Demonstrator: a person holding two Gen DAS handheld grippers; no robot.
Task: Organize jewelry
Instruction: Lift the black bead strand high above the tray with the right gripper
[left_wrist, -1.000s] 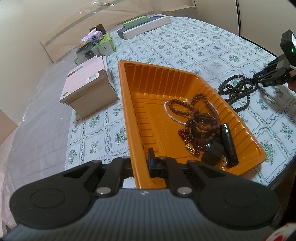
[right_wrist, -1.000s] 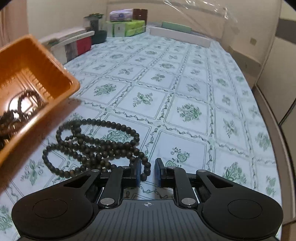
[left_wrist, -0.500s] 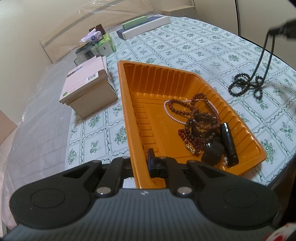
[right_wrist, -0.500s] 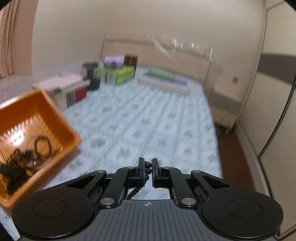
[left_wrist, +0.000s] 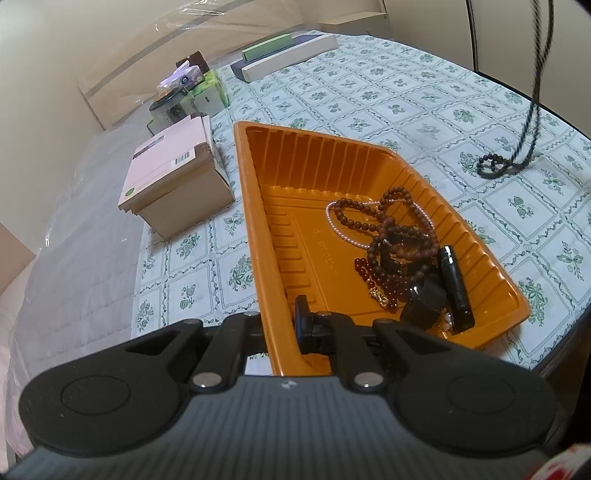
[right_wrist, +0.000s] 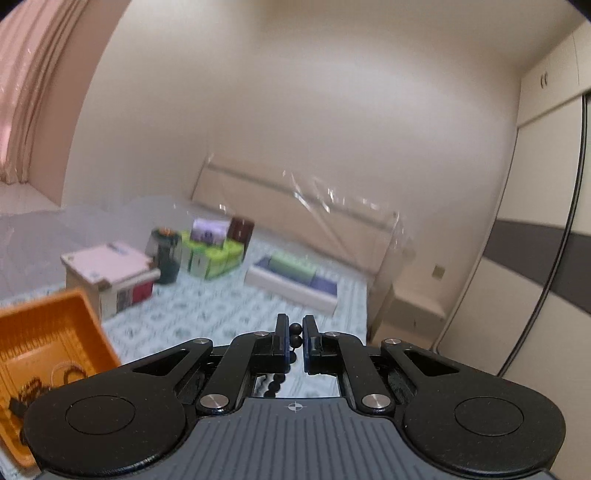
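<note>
An orange tray (left_wrist: 321, 162) sits on the flower-patterned cloth, and my left gripper (left_wrist: 282, 314) is shut on its near left wall. Inside lie brown bead strings (left_wrist: 399, 236), a pale pearl strand (left_wrist: 340, 230) and black pieces (left_wrist: 454, 280). A black bead necklace (left_wrist: 532, 110) hangs from the top right of the left wrist view, its lower loop near the cloth. My right gripper (right_wrist: 295, 334) is shut on this black bead necklace (right_wrist: 295, 328), high above the table; the orange tray (right_wrist: 55, 332) shows at lower left.
A pink-lidded box (left_wrist: 173, 177) stands left of the tray. Green tissue boxes (left_wrist: 207, 88), a dark jar (left_wrist: 166, 110) and flat long boxes (left_wrist: 288, 55) sit further back. The table's rounded edge (left_wrist: 565, 122) runs along the right. A wardrobe (right_wrist: 546, 240) stands at right.
The right gripper closed on the black necklace and lifted it high off the cloth; the strand now hangs nearly free. The left gripper and tray stayed still.
</note>
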